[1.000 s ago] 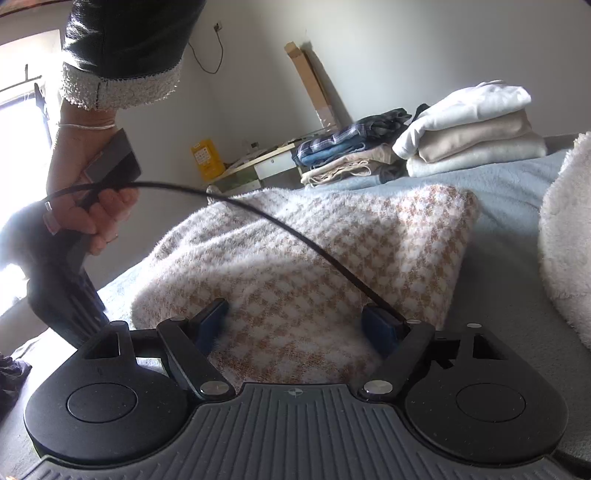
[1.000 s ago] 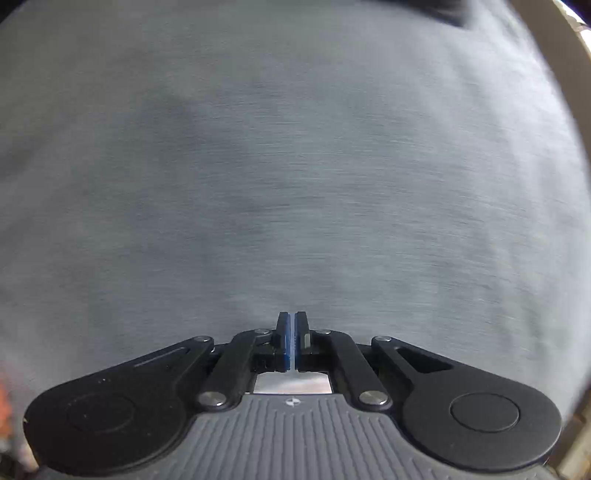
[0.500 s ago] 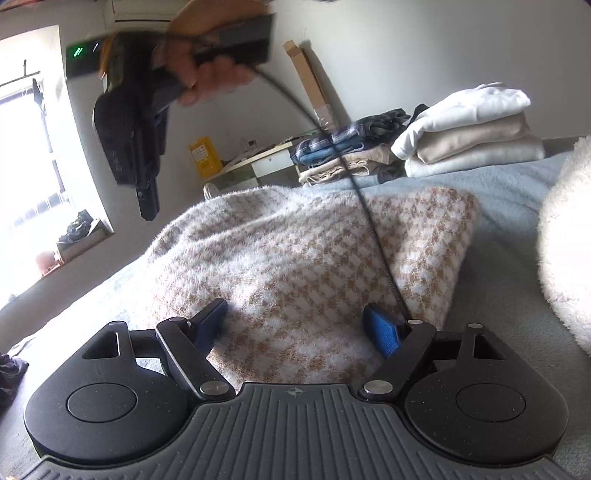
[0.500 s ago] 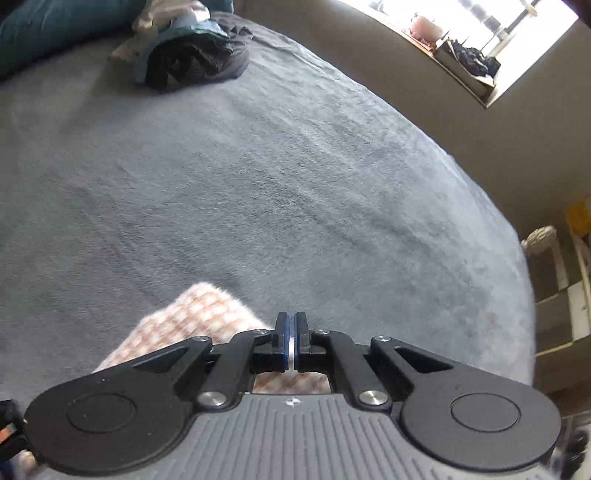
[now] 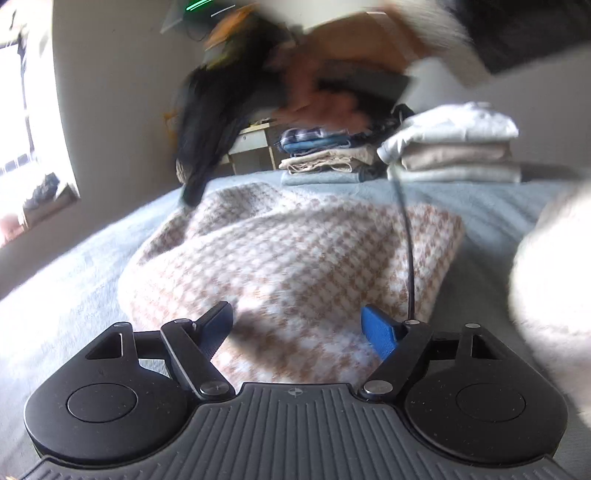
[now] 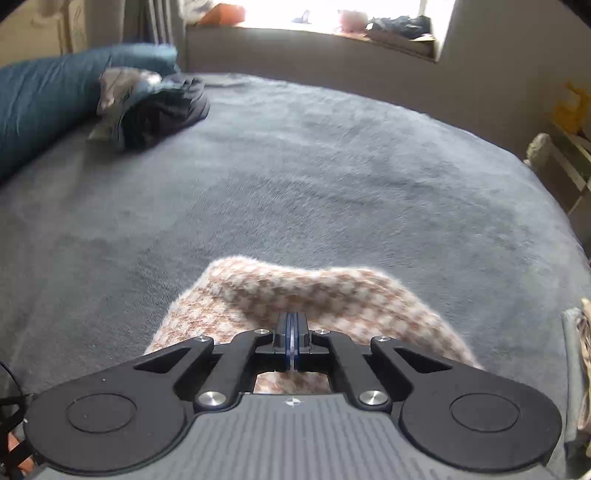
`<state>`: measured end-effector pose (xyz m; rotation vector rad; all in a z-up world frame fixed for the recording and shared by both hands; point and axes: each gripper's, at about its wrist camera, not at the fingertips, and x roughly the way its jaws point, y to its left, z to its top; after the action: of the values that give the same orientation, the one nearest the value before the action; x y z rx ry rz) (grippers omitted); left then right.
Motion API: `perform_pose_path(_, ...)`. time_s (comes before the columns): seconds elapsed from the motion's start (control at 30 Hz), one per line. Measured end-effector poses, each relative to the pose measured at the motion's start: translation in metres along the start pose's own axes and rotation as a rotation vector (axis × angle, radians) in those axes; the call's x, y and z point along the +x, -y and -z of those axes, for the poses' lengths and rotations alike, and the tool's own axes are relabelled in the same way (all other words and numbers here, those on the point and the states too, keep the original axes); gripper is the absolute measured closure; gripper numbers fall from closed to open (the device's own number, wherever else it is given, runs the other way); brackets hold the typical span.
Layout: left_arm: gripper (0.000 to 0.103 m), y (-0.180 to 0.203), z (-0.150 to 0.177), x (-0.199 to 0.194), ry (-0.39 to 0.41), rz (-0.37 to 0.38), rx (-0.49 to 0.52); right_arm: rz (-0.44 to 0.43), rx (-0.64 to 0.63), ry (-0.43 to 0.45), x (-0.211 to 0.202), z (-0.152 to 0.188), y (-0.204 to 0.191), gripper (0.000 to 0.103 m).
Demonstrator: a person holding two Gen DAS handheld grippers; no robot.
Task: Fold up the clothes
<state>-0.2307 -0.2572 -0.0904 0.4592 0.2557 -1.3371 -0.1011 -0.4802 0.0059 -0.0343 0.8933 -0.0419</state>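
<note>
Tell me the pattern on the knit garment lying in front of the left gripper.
A tan-and-white houndstooth check on the knit garment, clearest in the left wrist view.

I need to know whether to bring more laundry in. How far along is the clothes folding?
Done: two stacks of folded clothes at the bed's far edge. In hand: the checked sweater, folded over, between the open left gripper; the right gripper is shut and empty above it. Left: a crumpled dark pile.

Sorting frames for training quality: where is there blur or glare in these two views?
Left wrist view: the hand up top is smeared by motion, the window is blown out. Right wrist view: mostly sharp, the window glares white.
</note>
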Motion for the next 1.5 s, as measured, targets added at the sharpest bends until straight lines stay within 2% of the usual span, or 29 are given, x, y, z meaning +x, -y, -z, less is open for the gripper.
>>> perform_pose_path(0.03, 0.026, -0.008, -0.002, -0.008, 0.006, 0.007, -0.034, -0.006, 0.043, 0.035, -0.020, 0.005, 0.011, 0.103)
perform_pose_path(0.13, 0.025, -0.032, -0.009, -0.028, 0.016, 0.006, -0.133, 0.011, 0.055, 0.071, -0.072, 0.031, 0.031, 0.103)
perform_pose_path(0.2, 0.025, -0.048, -0.013, -0.035, -0.003, 0.002, -0.216, 0.013, 0.114, 0.060, -0.091, 0.053, 0.049, 0.103)
perform_pose_path(0.23, 0.025, -0.056, -0.014, -0.031, -0.040, 0.001, -0.275, 0.008, 0.160, 0.048, -0.099, 0.064, 0.058, 0.100)
perform_pose_path(0.33, 0.026, -0.072, -0.019, -0.020, -0.092, 0.007, -0.409, -0.009, 0.326, 0.042, -0.106, 0.097, 0.085, 0.066)
perform_pose_path(0.47, 0.026, -0.077, -0.024, -0.006, -0.152, 0.022, -0.501, -0.109, 0.449, 0.077, -0.107, 0.129, 0.093, 0.067)
perform_pose_path(0.6, 0.027, -0.072, -0.020, 0.017, -0.253, 0.041, -0.567, -0.170, 0.524, -0.048, -0.081, 0.148, 0.086, 0.066)
perform_pose_path(0.67, 0.024, -0.070, -0.018, 0.024, -0.278, 0.034, -0.564, -0.196, 0.589, -0.091, -0.073, 0.156, 0.090, 0.060)
perform_pose_path(0.77, 0.020, -0.070, -0.016, 0.029, -0.301, 0.025, -0.566, -0.239, 0.660, -0.104, -0.074, 0.172, 0.094, 0.059)
perform_pose_path(0.9, 0.017, -0.074, -0.016, 0.033, -0.331, 0.016, -0.602, -0.299, 0.672, -0.147, -0.070, 0.185, 0.091, 0.059)
perform_pose_path(1.0, 0.017, -0.068, -0.019, 0.030, -0.324, -0.019, -0.569, -0.330, 0.660, -0.180, -0.057, 0.189, 0.083, 0.058)
perform_pose_path(1.03, 0.018, -0.066, -0.020, 0.029, -0.321, -0.030, -0.556, -0.330, 0.643, -0.174, -0.053, 0.189, 0.079, 0.059)
perform_pose_path(1.1, 0.020, -0.064, -0.020, 0.027, -0.318, -0.044, -0.556, -0.293, 0.611, -0.126, -0.052, 0.185, 0.074, 0.074)
perform_pose_path(1.13, 0.022, -0.064, -0.020, 0.026, -0.318, -0.048, -0.562, -0.280, 0.594, -0.105, -0.053, 0.183, 0.072, 0.086)
perform_pose_path(1.17, 0.023, -0.064, -0.020, 0.026, -0.318, -0.052, -0.568, -0.267, 0.578, -0.083, -0.053, 0.180, 0.070, 0.089)
perform_pose_path(1.37, 0.031, -0.060, -0.032, 0.033, -0.330, -0.044, -0.555, -0.217, 0.498, 0.023, -0.074, 0.160, 0.080, 0.094)
perform_pose_path(1.5, 0.025, -0.048, -0.029, 0.042, -0.350, -0.048, -0.517, -0.197, 0.482, -0.029, -0.058, 0.177, 0.088, 0.095)
